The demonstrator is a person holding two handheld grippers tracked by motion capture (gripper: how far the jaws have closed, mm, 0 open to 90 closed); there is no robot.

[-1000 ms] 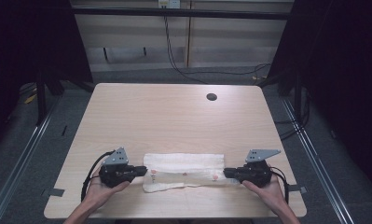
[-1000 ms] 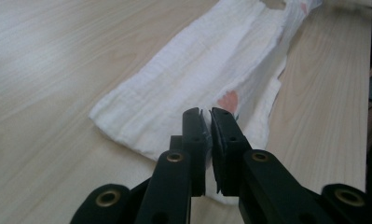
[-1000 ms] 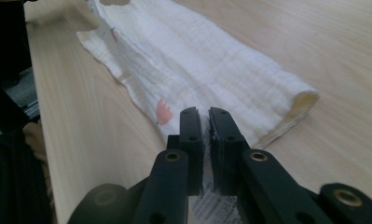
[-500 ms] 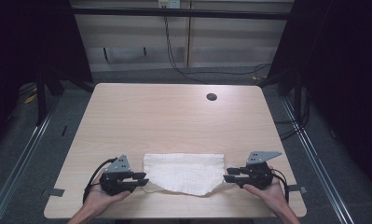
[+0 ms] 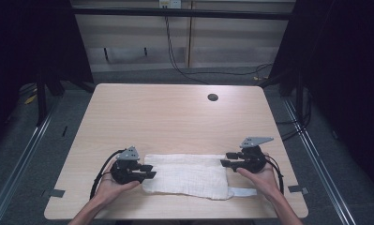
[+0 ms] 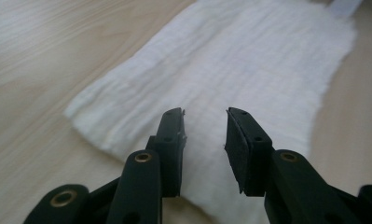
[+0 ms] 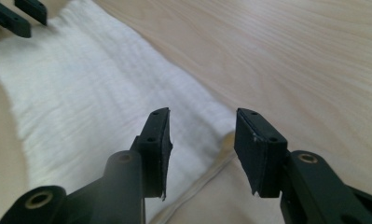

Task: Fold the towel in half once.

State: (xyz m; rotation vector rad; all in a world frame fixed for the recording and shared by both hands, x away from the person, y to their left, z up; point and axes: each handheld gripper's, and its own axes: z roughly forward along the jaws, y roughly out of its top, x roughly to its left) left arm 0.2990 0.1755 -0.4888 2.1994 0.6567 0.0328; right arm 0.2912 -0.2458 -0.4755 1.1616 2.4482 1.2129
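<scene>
A white cloth (image 5: 187, 174) lies spread flat near the front edge of the wooden table (image 5: 175, 117), with a white strip (image 5: 243, 191) sticking out at its front right corner. My left gripper (image 5: 148, 171) sits at the cloth's left end, and my right gripper (image 5: 226, 159) at its right end. Both have just been opening and stand open with no fold between the pads. In the left gripper view the left gripper (image 6: 204, 114) hovers over the cloth (image 6: 249, 60). In the right gripper view the right gripper (image 7: 202, 114) is above the cloth's (image 7: 81, 93) corner and its strip (image 7: 197, 182).
A dark round hole (image 5: 213, 97) sits in the tabletop at the back right. Bare wood stretches behind the cloth. Cables (image 5: 184, 56) run along the floor beyond the table. The left gripper's fingertips (image 7: 16, 16) show at the top left of the right gripper view.
The cloth, earlier pulled narrow between two shut grippers, now lies wider and flat on the table. Both grippers have let go, opened and drawn slightly away from its ends.
</scene>
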